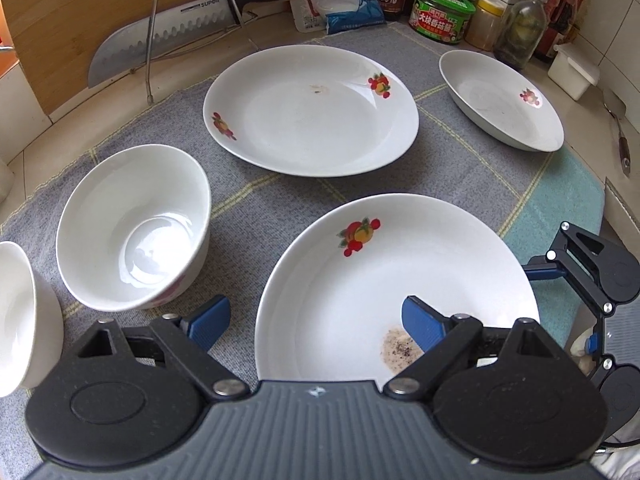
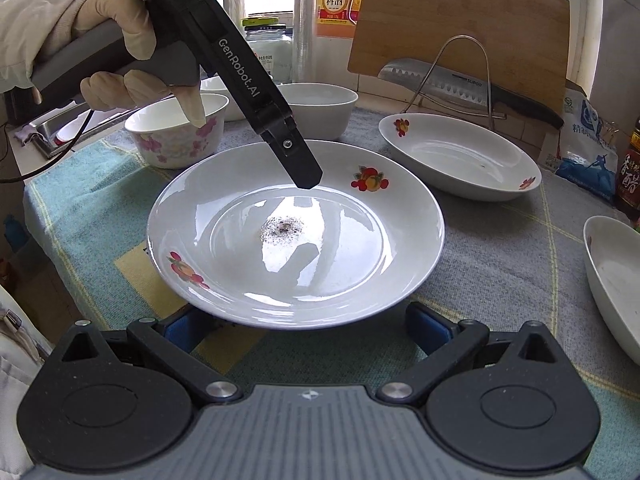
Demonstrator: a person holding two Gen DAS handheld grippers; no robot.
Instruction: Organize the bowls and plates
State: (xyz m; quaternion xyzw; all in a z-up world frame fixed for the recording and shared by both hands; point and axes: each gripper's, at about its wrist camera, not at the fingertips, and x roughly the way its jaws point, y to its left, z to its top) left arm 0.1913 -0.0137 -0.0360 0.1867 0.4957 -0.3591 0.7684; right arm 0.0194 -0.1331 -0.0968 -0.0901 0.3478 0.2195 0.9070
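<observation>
A white plate with fruit prints and a speckled stain (image 1: 360, 280) (image 2: 296, 232) lies nearest on the grey checked cloth. My left gripper (image 1: 316, 326) is open, its jaws astride that plate's near left rim; it also shows from the side in the right wrist view (image 2: 304, 176), tip over the plate's far rim. My right gripper (image 2: 308, 326) is open, fingers low at the plate's near edge; it shows at the right in the left wrist view (image 1: 568, 268). A second plate (image 1: 308, 108) (image 2: 460, 156), a third plate (image 1: 500, 98) (image 2: 612, 284), and white bowls (image 1: 132, 228) (image 2: 176, 132) stand around.
A knife (image 1: 192, 36) rests in a wire rack against a wooden board (image 1: 80, 8). Jars, bottles and a bag (image 1: 440, 12) line the back. Another bowl (image 1: 16, 316) is at the left edge. A spoon (image 1: 618, 128) lies at the right.
</observation>
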